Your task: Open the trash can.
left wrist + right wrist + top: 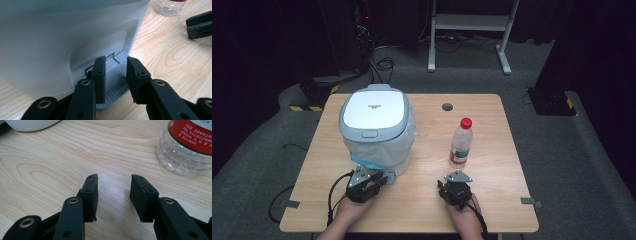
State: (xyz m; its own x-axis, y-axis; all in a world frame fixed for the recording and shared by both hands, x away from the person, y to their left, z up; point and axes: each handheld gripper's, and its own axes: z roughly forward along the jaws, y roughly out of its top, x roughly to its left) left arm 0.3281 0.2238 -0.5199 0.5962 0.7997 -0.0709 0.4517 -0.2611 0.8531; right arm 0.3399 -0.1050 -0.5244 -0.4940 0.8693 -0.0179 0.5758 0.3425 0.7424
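A white pedal bin [377, 131] with its lid [373, 110] closed stands on the left half of the wooden table [502, 180], a clear liner bag [408, 131] folded out under the lid rim; its contents cannot be seen. Its grey ribbed pedal [115, 82] juts out at the base. The left gripper [115, 75] hangs just over that pedal, jaws parted and holding nothing. To the right stands an upright clear bottle [461, 142] with a red cap and label, seemingly empty. The right gripper [113, 195] rests near it, jaws parted over bare wood.
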